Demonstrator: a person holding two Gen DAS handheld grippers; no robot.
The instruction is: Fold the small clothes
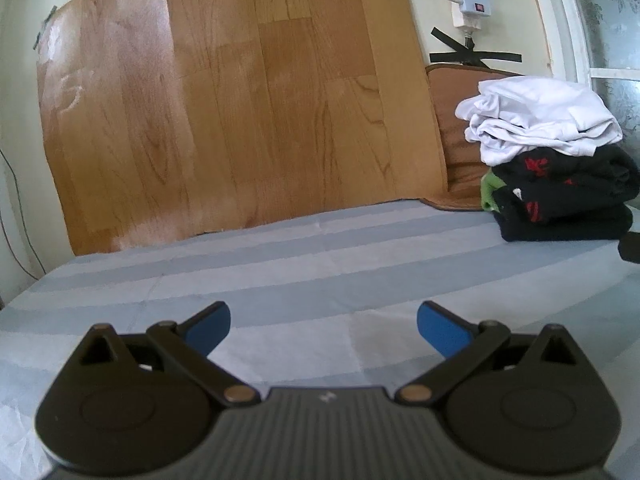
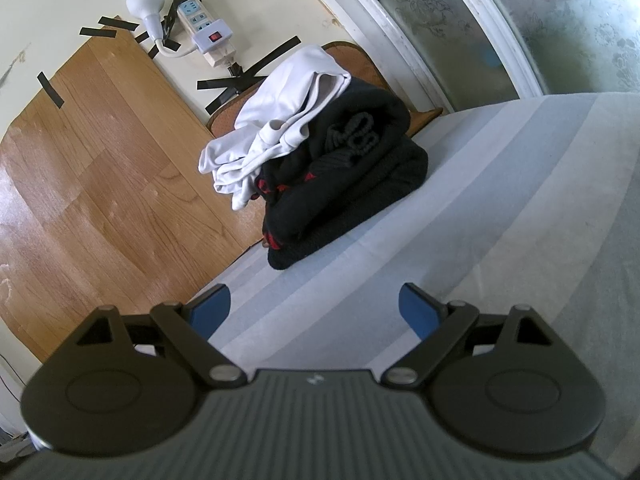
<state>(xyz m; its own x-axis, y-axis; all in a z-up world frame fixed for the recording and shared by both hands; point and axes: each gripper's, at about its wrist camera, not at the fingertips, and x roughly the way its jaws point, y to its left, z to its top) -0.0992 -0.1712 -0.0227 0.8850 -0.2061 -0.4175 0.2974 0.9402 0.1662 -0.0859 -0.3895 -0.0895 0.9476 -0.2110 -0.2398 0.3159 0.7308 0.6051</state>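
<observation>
Left claw (image 1: 324, 330): spread wide, empty, above striped bedsheet (image 1: 280, 264).
Right claw (image 2: 316, 312): spread wide, empty.
Pile: white garment (image 2: 276, 120) atop black garment (image 2: 352, 176) with red print.
Writing: none legible.

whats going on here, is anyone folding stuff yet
Not at this moment. A person holds two grippers over a striped bed sheet, and both the left gripper and the right gripper are open and empty. A pile of clothes sits at the far side: a white garment on top of a black garment with red marks. Neither gripper touches the pile.
</observation>
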